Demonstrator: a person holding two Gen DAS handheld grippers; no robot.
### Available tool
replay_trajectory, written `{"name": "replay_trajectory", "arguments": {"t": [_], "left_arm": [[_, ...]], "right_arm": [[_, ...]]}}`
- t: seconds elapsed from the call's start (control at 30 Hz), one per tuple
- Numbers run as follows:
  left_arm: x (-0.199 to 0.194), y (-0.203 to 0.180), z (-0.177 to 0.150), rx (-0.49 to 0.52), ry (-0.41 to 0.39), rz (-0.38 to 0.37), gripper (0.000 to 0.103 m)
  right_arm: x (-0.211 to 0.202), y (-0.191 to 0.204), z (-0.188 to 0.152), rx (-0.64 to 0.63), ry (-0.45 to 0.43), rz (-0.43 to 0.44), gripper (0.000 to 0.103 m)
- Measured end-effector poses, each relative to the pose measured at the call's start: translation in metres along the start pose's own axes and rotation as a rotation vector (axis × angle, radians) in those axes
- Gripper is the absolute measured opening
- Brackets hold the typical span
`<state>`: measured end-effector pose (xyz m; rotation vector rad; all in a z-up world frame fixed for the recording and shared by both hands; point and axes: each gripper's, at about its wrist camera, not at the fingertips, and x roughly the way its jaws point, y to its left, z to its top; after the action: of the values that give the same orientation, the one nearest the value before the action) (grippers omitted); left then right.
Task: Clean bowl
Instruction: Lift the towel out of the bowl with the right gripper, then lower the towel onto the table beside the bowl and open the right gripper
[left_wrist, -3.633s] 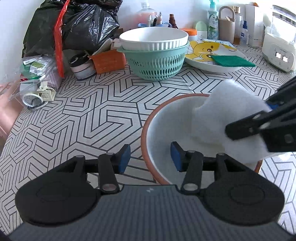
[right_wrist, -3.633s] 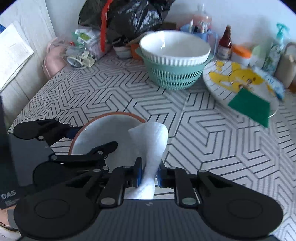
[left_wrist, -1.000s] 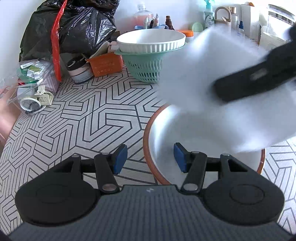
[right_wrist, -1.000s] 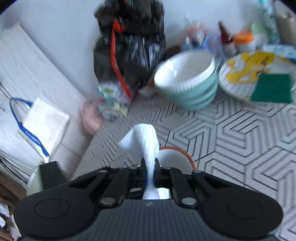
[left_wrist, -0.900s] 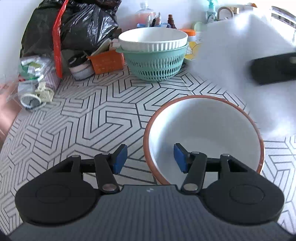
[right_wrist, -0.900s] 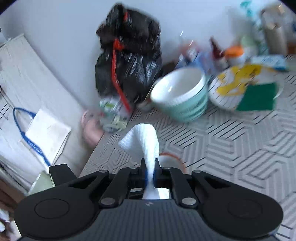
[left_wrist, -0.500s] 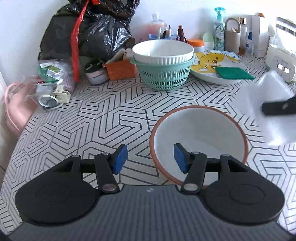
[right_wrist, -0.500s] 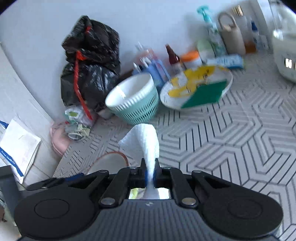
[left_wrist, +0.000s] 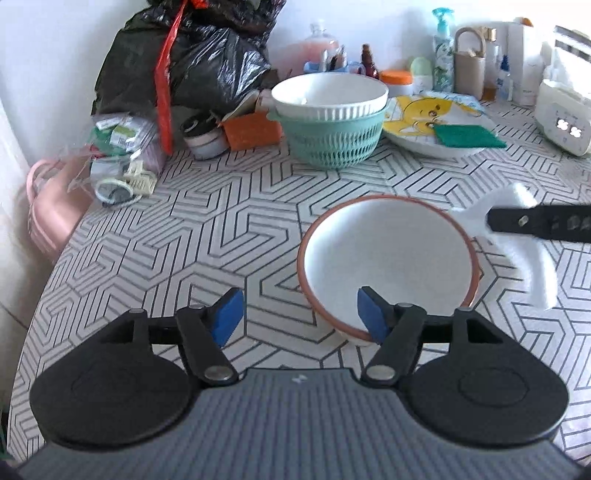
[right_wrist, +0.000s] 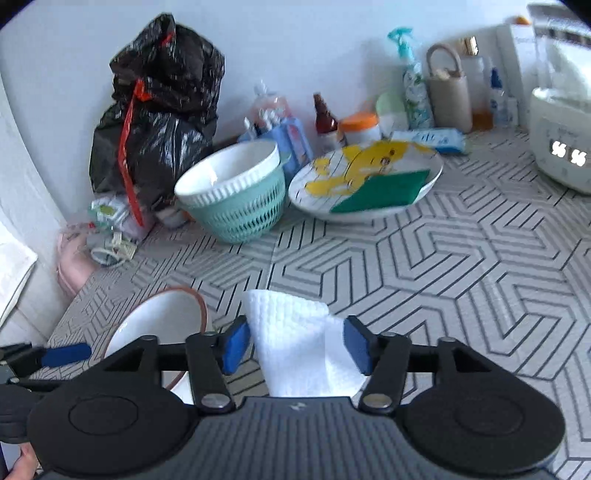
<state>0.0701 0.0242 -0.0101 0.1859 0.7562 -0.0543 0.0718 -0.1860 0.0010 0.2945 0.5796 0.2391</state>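
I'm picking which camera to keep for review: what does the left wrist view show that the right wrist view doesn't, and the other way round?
Only the left wrist view shows the whole inside of the bowl and the orange box. Only the right wrist view shows the paper towel lying loose between the opening jaws of the right hand-held gripper, and the blue packet. Both show the green basket, the cartoon plate with its green sponge, and the black bag.
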Motion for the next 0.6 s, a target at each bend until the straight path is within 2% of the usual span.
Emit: {"name": "replay_trajectory", "arguments": {"t": [0.03, 0.13, 0.3, 0.4, 0.43, 0.53, 0.6], "left_arm": [[0.000, 0.000, 0.001, -0.004, 0.006, 0.006, 0.075], [-0.001, -0.002, 0.003, -0.016, 0.028, 0.018, 0.085], [-0.005, -0.008, 0.005, -0.007, 0.034, 0.054, 0.095], [-0.011, -0.011, 0.005, -0.005, 0.017, 0.061, 0.101], [-0.013, -0.012, 0.005, -0.006, 0.016, 0.059, 0.101], [-0.017, -0.013, 0.005, -0.004, 0.010, 0.054, 0.101], [-0.019, -0.013, 0.005, -0.012, 0.010, 0.050, 0.101]], "right_arm": [[-0.003, -0.001, 0.000, -0.001, -0.013, -0.006, 0.090], [-0.019, 0.001, 0.001, -0.024, -0.083, -0.024, 0.100], [-0.032, -0.003, 0.006, -0.018, -0.126, -0.073, 0.103], [-0.025, -0.005, 0.005, -0.052, -0.113, -0.233, 0.103], [-0.024, -0.006, 0.002, -0.063, -0.115, -0.261, 0.102], [-0.026, -0.004, -0.007, -0.104, -0.101, -0.227, 0.101], [-0.028, 0.003, -0.013, -0.138, -0.108, -0.235, 0.101]]}}
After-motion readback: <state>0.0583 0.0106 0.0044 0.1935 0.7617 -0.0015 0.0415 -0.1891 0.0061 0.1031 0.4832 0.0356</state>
